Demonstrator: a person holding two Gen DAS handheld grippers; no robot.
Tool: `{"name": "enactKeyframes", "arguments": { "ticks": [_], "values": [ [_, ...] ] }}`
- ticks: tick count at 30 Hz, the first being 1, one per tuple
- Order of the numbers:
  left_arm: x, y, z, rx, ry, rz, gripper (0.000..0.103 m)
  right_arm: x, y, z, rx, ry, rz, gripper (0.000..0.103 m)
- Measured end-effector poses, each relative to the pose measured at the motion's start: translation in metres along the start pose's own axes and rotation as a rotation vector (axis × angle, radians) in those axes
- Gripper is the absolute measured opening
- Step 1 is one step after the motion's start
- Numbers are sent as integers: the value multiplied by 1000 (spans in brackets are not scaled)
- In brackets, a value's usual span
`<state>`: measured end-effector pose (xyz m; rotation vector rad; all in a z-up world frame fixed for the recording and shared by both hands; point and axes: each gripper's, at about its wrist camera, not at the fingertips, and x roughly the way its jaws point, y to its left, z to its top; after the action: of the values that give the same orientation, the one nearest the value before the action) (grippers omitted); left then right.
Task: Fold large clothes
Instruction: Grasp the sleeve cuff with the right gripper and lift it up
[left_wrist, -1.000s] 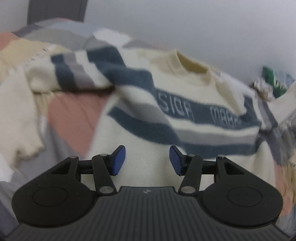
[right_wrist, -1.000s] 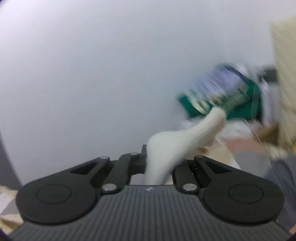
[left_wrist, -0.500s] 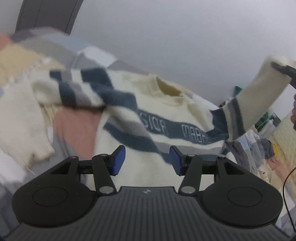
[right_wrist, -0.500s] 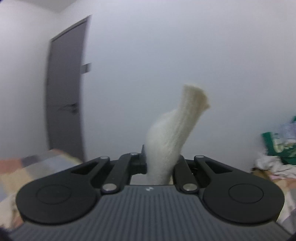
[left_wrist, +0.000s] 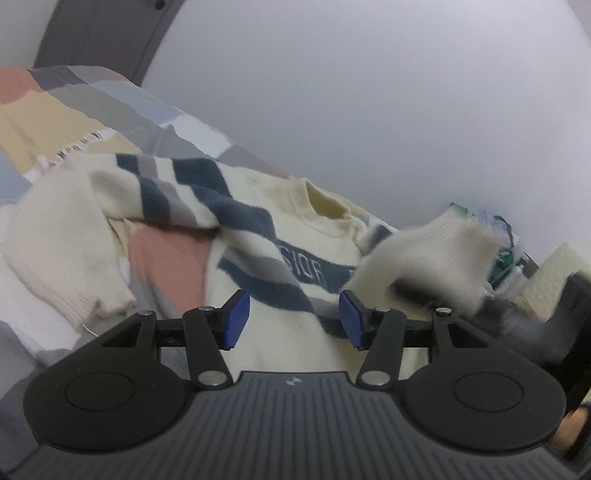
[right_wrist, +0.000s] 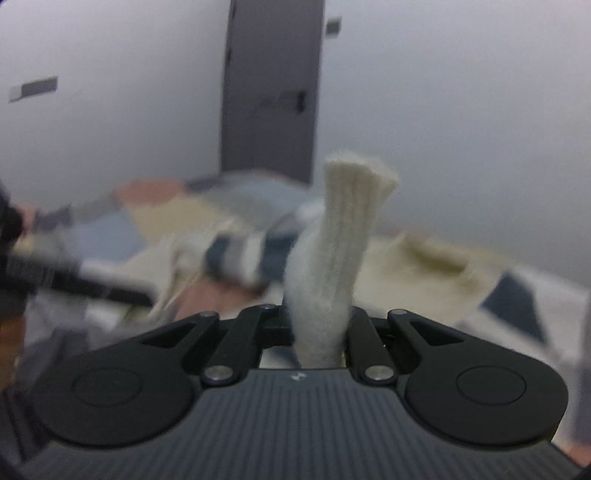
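Note:
A cream sweater (left_wrist: 280, 317) with navy and grey stripes and a yellowish collar lies spread on the bed. Its left sleeve (left_wrist: 166, 192) is folded across toward the chest. My left gripper (left_wrist: 293, 319) hovers open over the sweater's lower body, nothing between its blue pads. My right gripper (right_wrist: 317, 328) is shut on the cream cuff (right_wrist: 347, 229) of the other sleeve, which sticks up between its fingers. In the left wrist view that sleeve cuff (left_wrist: 432, 254) shows blurred at the right, over the sweater's chest, with the right gripper (left_wrist: 402, 290) dark beneath it.
A patchwork bedspread (left_wrist: 59, 110) in peach, grey, blue and yellow covers the bed. A second cream garment (left_wrist: 62, 258) lies at the left. A grey door (right_wrist: 269, 92) stands in the white wall. Clutter with a green item (left_wrist: 506, 254) sits at the far right.
My right gripper has swung the held sleeve from the far right inward over the sweater's chest and lower. The left gripper drifted back and slightly up, staying open.

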<state>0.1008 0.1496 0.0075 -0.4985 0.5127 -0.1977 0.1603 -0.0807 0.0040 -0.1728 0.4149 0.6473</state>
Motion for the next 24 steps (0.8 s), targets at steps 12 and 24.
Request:
{"name": "enactKeyframes", "arguments": {
  "ticks": [12,24],
  "values": [
    [3,2,-2,-19,-30,-28,66,-3,2,-45,99,186,128,83],
    [32,-30,-14,65,60,-54,66,-65,-30,-46,247,92,227,83]
  ]
}}
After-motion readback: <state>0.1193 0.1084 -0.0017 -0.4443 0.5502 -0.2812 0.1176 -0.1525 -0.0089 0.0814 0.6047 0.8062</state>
